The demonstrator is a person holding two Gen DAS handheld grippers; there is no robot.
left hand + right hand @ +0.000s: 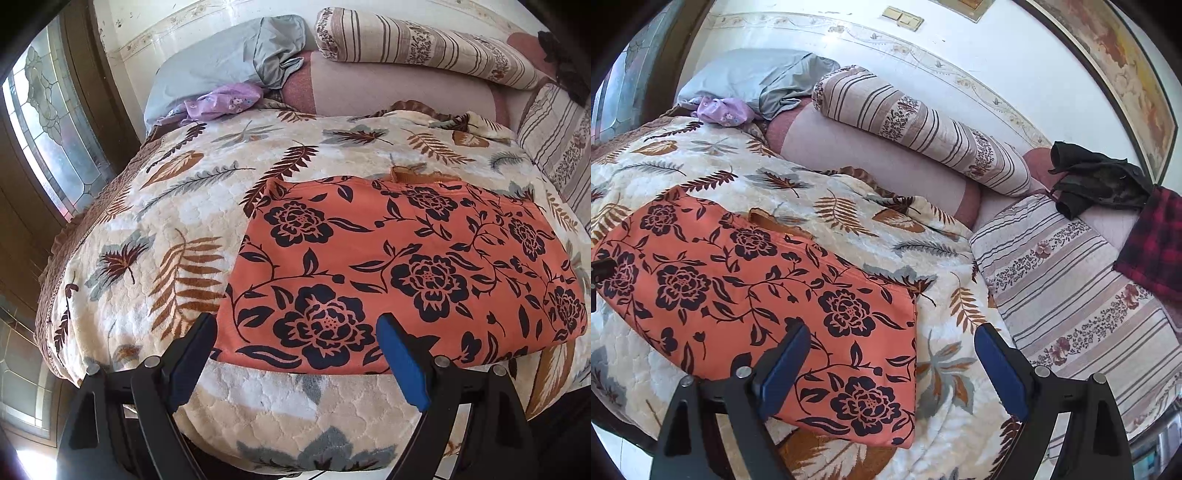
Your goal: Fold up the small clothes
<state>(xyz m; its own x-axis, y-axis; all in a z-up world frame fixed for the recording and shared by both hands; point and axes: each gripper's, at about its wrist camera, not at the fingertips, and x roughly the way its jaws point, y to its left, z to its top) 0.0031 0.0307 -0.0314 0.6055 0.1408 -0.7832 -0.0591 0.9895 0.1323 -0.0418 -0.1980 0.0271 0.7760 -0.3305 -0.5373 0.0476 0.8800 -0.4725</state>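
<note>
While both tools (295, 354) (892, 363) hover agape, orange garment (406, 266) lies flat.

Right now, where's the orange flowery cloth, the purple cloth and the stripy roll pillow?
orange flowery cloth (406, 266): left wrist view, middle of its top.
purple cloth (221, 101): left wrist view, its crumpled middle.
stripy roll pillow (923, 129): right wrist view, mid-length.

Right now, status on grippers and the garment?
Left gripper open, empty. Right gripper open, empty. Orange garment flat on blanket, both grippers at its near edge. Nothing in the way.
</note>
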